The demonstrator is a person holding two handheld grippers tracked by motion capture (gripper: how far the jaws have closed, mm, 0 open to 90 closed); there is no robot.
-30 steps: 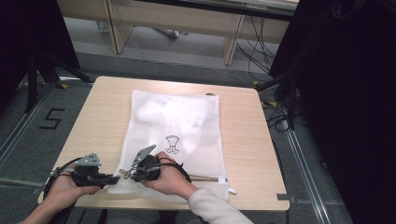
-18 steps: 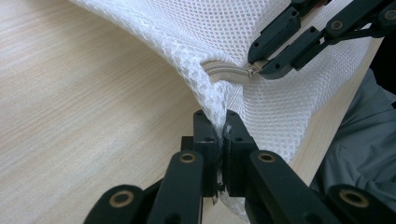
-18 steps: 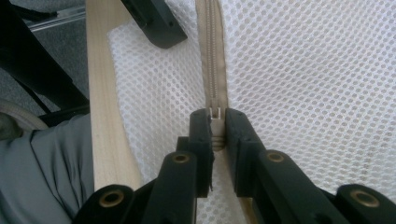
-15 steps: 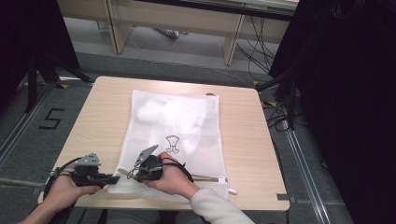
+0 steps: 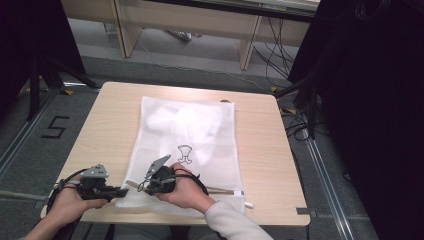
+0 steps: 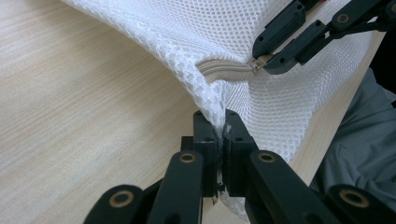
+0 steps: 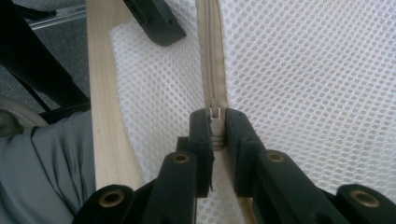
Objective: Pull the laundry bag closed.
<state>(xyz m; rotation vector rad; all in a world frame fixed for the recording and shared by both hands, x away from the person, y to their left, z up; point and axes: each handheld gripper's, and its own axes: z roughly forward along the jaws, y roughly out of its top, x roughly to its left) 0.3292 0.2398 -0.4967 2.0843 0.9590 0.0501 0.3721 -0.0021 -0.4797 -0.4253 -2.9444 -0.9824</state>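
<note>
A white mesh laundry bag lies flat on the wooden table, with a beige zipper along its near edge. My left gripper is at the bag's near left corner, shut on the mesh edge, which it holds slightly raised. My right gripper sits just to its right, shut on the zipper pull near the left end of the zipper. In the left gripper view, the right gripper pinches the zipper a short way beyond my own jaws.
A small black figure is printed on the bag. A white tag sticks out at the zipper's right end. The table's near edge runs close behind both grippers. Desk legs, cables and dark curtains surround the table.
</note>
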